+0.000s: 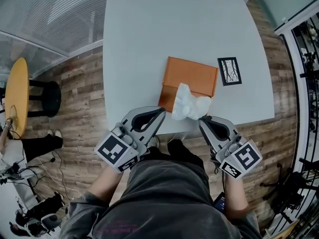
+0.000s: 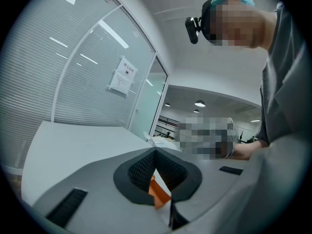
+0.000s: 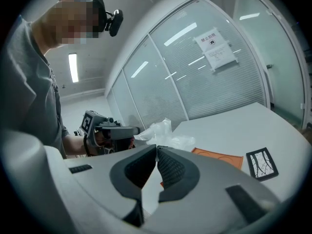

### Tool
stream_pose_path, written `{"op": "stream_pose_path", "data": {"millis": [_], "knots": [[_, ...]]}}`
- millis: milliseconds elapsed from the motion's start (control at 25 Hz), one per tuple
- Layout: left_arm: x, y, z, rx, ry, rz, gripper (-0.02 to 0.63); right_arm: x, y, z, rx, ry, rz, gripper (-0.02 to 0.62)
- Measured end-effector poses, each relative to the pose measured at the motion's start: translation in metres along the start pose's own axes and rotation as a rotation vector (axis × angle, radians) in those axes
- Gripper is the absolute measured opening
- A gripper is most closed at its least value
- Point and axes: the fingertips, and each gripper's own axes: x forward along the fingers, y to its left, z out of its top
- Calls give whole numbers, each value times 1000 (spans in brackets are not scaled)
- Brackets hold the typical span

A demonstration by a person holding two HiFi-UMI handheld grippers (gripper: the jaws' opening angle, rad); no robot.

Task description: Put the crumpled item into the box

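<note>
Right hand-held gripper (image 1: 201, 119) flanks crumpled plastic (image 1: 189, 102) lying along box (image 1: 192, 74) edge.

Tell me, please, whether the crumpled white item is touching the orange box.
Touching. The head view shows the crumpled white item lying across the near edge of the orange box, overlapping it with no gap.

I logged 1 box (image 1: 192, 76) on the table (image 1: 149, 44), crumpled item (image 1: 187, 103) lying across its near edge, 1 marker card (image 1: 230, 71) just right of it, not touching.
</note>
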Motion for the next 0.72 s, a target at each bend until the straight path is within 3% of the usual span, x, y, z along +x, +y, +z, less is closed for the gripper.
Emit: {"op": "stream_pose_path", "data": {"millis": [360,720], "knots": [[17,3,-5,-19,2,76,12,-5,-26,-5,4,24,51,11],[25,6,-18,-34,20,90,12,-2,-39,-16,12,49,61,9]]}}
